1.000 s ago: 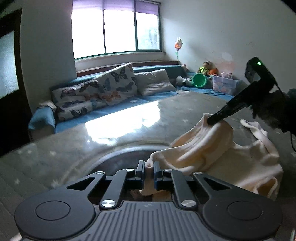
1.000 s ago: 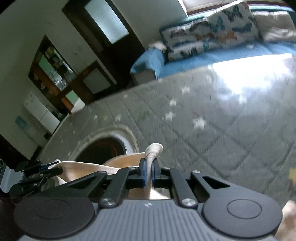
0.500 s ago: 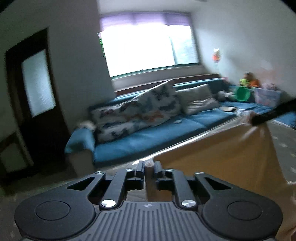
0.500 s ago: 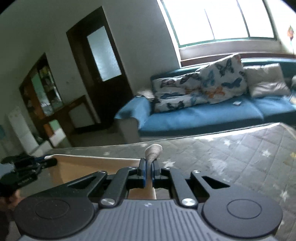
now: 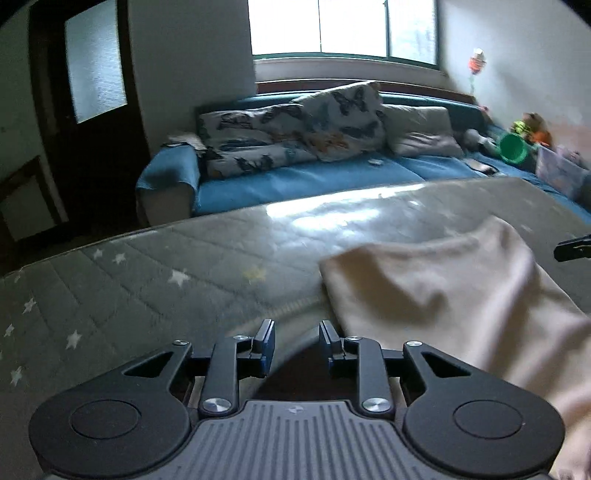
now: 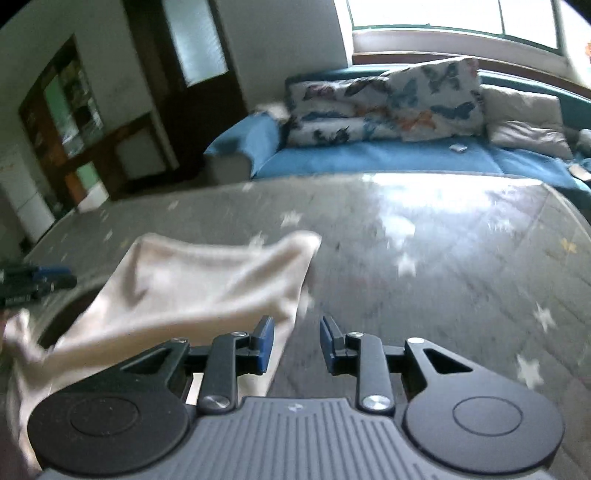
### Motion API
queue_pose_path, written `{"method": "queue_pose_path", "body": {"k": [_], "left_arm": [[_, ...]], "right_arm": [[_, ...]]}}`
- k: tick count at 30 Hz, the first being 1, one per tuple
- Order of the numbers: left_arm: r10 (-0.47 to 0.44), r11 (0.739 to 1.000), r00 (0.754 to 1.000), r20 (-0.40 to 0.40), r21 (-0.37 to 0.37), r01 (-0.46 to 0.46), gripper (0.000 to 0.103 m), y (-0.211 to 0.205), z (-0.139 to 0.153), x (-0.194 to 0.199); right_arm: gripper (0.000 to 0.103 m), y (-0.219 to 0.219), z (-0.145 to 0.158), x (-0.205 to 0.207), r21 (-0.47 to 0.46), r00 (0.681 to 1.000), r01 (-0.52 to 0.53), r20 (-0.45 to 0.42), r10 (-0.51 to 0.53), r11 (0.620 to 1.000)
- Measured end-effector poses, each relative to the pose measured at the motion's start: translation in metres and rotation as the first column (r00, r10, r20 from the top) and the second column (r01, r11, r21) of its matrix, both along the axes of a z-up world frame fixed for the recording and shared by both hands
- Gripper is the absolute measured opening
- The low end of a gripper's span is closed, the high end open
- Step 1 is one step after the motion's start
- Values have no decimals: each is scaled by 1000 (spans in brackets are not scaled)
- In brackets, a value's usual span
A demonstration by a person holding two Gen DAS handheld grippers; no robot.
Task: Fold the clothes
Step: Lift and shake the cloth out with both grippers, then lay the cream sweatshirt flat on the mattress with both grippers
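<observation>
A cream garment (image 5: 450,291) lies loose on the grey star-quilted mattress (image 5: 147,280), to the right of my left gripper (image 5: 297,343). That gripper's jaws are opening and nothing sits between them. In the right wrist view the same cream garment (image 6: 199,288) spreads to the left of my right gripper (image 6: 297,341), one corner reaching toward the mattress middle. The right jaws are opening too, with only mattress (image 6: 443,280) showing in the gap. Each gripper's tip peeks in at the other view's edge: the right gripper (image 5: 572,249), the left gripper (image 6: 33,284).
A blue sofa (image 5: 295,181) with butterfly cushions (image 5: 295,129) runs behind the mattress under a bright window (image 5: 343,26). A dark door (image 5: 85,96) stands at the left. A green bowl (image 5: 513,147) and a plastic box (image 5: 557,173) sit at the far right.
Both grippers let go of the cream garment, which they held up stretched between them; it has dropped onto the mattress. Both pairs of jaws have spread apart and tipped downward.
</observation>
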State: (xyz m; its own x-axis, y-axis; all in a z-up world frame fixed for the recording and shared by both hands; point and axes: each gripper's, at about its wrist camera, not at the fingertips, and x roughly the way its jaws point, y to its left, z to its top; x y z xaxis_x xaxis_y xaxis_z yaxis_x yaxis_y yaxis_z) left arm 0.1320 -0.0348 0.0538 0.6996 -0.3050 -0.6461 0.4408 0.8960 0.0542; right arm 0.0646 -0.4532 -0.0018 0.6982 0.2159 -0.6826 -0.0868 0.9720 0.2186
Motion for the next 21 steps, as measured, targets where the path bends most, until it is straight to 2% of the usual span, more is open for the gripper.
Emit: {"method": "queue_pose_path", "body": {"k": [3, 6, 11, 13, 15, 17, 21], "left_arm": [[-74, 997, 997, 11, -8, 74, 29, 7, 7, -32], [-187, 982, 982, 26, -28, 187, 40, 5, 11, -74], [-374, 924, 926, 56, -66, 378, 43, -14, 14, -142], [-426, 900, 903, 59, -76, 430, 44, -30, 14, -153], [-450, 889, 891, 56, -59, 453, 44, -40, 12, -163], [-448, 892, 893, 43, -41, 450, 44, -50, 6, -163], [-428, 903, 904, 0, -54, 427, 43, -55, 1, -154]], "right_arm": [[27, 4, 6, -33, -9, 998, -63, -8, 63, 998], [27, 16, 17, -70, -4, 987, -160, 10, 160, 987], [27, 49, 27, -121, -17, 948, -317, 21, 317, 948], [27, 64, 28, -134, -39, 935, -353, 23, 354, 935], [27, 78, 27, -145, -101, 921, -382, 42, 387, 919], [27, 92, 29, -150, -167, 904, -405, 77, 421, 899], [27, 109, 33, -148, -151, 894, -419, 105, 436, 895]]}}
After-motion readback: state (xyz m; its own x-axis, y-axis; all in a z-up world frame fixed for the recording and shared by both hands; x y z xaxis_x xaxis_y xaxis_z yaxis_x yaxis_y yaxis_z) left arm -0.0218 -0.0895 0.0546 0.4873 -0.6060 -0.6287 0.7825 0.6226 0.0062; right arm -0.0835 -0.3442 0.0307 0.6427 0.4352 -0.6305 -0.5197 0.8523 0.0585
